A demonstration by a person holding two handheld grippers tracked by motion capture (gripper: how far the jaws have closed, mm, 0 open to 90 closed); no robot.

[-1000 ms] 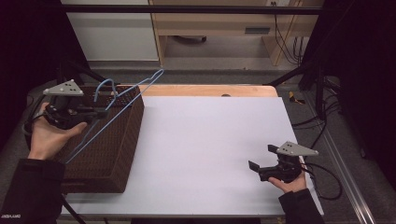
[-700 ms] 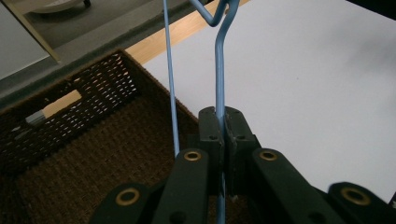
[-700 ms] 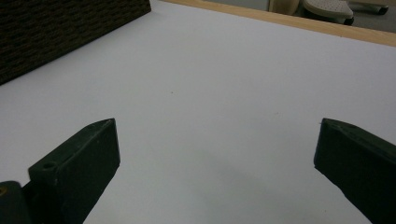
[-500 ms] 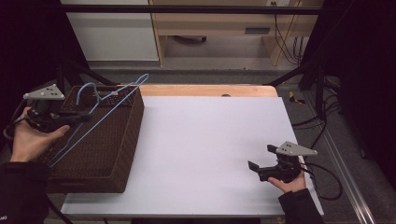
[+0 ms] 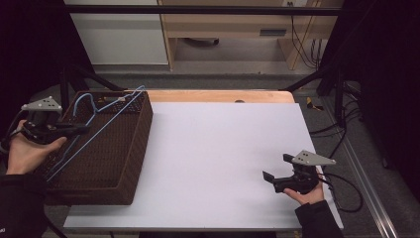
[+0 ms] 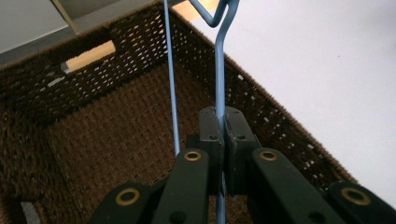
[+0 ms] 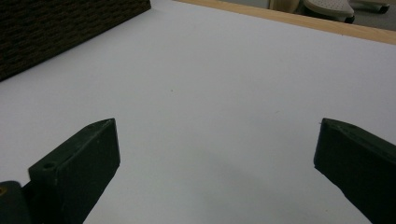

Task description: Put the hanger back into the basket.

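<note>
Jaws clamp hanger (image 6: 218, 70) over basket (image 5: 133, 144) rim.

A: Your table (image 5: 213, 148) has a plain white top, and a strip of bare wood (image 5: 218, 95) runs along its far edge.

B: What do you have resting on it?

A: One thing: a dark brown woven basket (image 5: 130, 148) at the left side. It reaches from near the far edge almost to the near edge, and its left part hangs past the white top.

B: And to the right of it?

A: Just white surface from the basket's right wall across to the right edge.
</note>
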